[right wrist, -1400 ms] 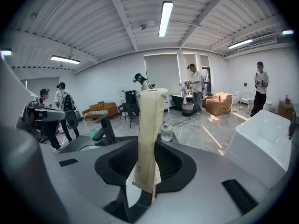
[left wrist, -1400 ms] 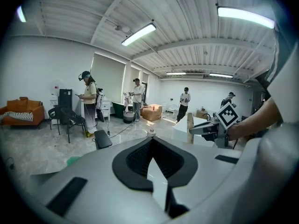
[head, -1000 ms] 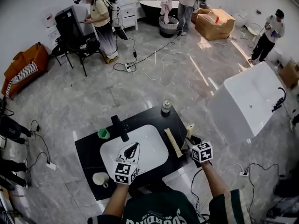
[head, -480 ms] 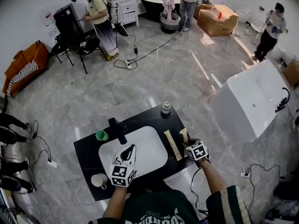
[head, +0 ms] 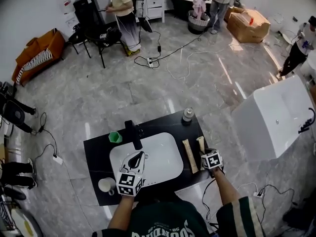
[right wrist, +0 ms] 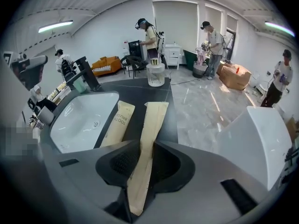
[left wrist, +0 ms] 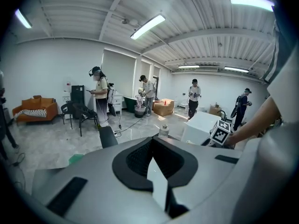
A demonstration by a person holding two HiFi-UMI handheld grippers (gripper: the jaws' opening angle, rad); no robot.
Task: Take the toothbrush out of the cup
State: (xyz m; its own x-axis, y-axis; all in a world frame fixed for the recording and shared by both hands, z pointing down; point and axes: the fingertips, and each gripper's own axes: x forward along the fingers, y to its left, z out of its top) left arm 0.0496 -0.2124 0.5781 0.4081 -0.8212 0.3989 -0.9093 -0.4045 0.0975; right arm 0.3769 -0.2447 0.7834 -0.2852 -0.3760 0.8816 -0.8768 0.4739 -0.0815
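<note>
A clear cup (head: 188, 114) stands at the back right corner of the black counter (head: 98, 154); it also shows in the right gripper view (right wrist: 155, 74). One beige toothbrush packet (head: 189, 156) lies right of the sink. A second beige packet (right wrist: 150, 125) runs between my right gripper's (right wrist: 145, 146) pads, which grip it after just closing a little. Its far end rests low beside the first packet (right wrist: 117, 123). My left gripper (head: 138, 155) hovers over the white sink (head: 163, 157), its tips together; a pale sliver shows behind them.
A black faucet (head: 133, 134) stands behind the sink, with a green cup (head: 115, 137) to its left. A white mug (head: 106, 185) sits at the counter's front left. A white bathtub (head: 276, 117) is to the right, cables trail on the floor, and people stand far back.
My right gripper has come down with its packet, from tilted above the counter's right edge to low beside the other packet. The left gripper has shifted only slightly over the sink.
</note>
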